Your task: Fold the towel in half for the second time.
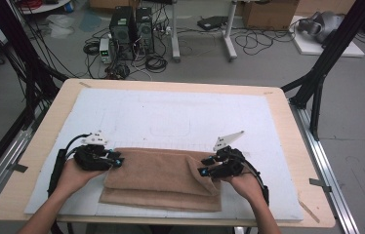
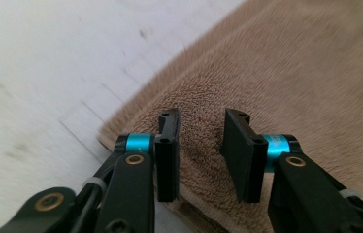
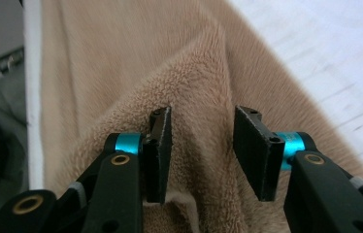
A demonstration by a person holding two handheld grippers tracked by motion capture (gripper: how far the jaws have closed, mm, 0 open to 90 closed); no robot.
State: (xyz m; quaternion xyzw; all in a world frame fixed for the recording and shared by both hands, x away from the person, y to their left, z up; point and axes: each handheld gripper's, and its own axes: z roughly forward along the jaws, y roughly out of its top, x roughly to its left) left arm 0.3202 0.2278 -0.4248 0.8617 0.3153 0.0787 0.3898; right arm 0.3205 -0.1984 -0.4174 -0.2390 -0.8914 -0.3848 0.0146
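High view: a brown towel (image 1: 163, 178), already folded into a long band, lies on the white mat (image 1: 180, 117) toward the near edge of the wooden table (image 1: 288, 122). At its left end sits the left gripper (image 1: 117, 160), held in the person's left hand (image 1: 73, 176). In the left gripper view its jaws stand partly apart over the towel's left corner (image 2: 204, 145), with a low swell of pile between the pads but no firm pinch visible; the grip looks open. At the right end the right gripper (image 1: 204, 171), in the right hand (image 1: 246, 185), has a raised ridge of cloth in front of it. In the right gripper view the jaws also stand apart, straddling that lifted fold (image 3: 201, 145) without closing on it.

The step in hand appears to be taking both ends of the towel for a further fold. To do it well, each gripper should probably close on all layers at its end, not just the top one, or the band will peel open when lifted. The left jaws seem to need to go deeper past the hem before closing. Both ends should then rise together and level, so that the edges land square and the right-hand ridge is smoothed rather than trapped.
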